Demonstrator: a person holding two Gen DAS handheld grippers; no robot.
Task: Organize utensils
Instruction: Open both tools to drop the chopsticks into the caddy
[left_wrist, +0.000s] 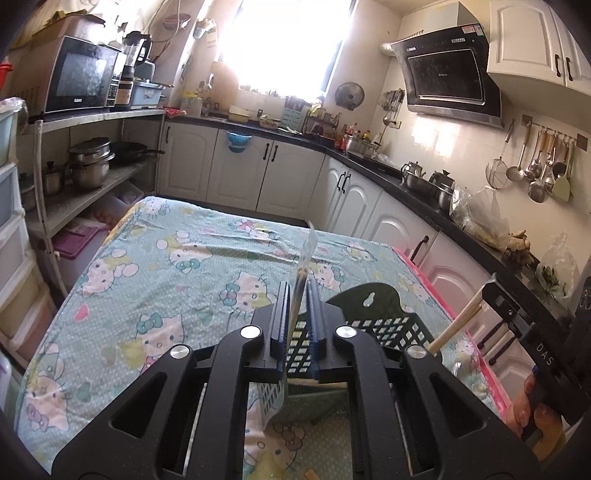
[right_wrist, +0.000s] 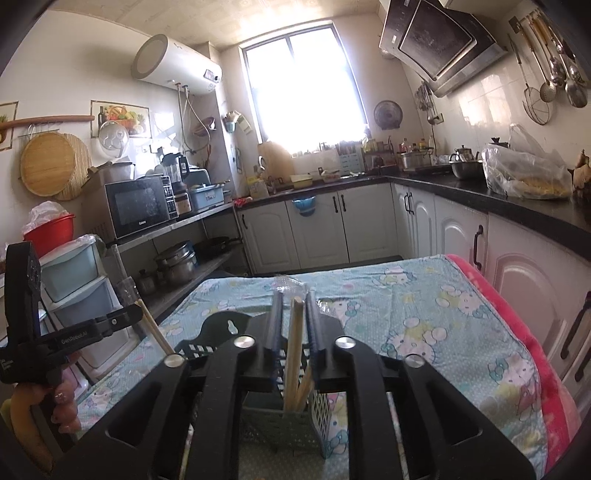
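Observation:
A dark green perforated utensil holder (left_wrist: 384, 317) stands on the Hello Kitty tablecloth (left_wrist: 155, 266); it also shows in the right wrist view (right_wrist: 280, 417). My left gripper (left_wrist: 298, 291) is shut on a clear plastic sleeve (left_wrist: 304, 258) that sticks up between the fingers, above the holder. My right gripper (right_wrist: 293, 306) is shut on wooden chopsticks (right_wrist: 293, 350), whose lower ends reach into the holder. In the left wrist view the right gripper (left_wrist: 491, 291) holds the chopsticks (left_wrist: 458, 325) at the right. In the right wrist view the left gripper (right_wrist: 136, 310) shows at the left.
The table's pink right edge (right_wrist: 517, 317) lies close to white cabinets (right_wrist: 517, 266). A shelf rack with a microwave (left_wrist: 81, 83) and pots (left_wrist: 88, 162) stands at the left. Plastic drawers (right_wrist: 74, 280) stand beside the table. Hanging ladles (left_wrist: 535, 162) line the right wall.

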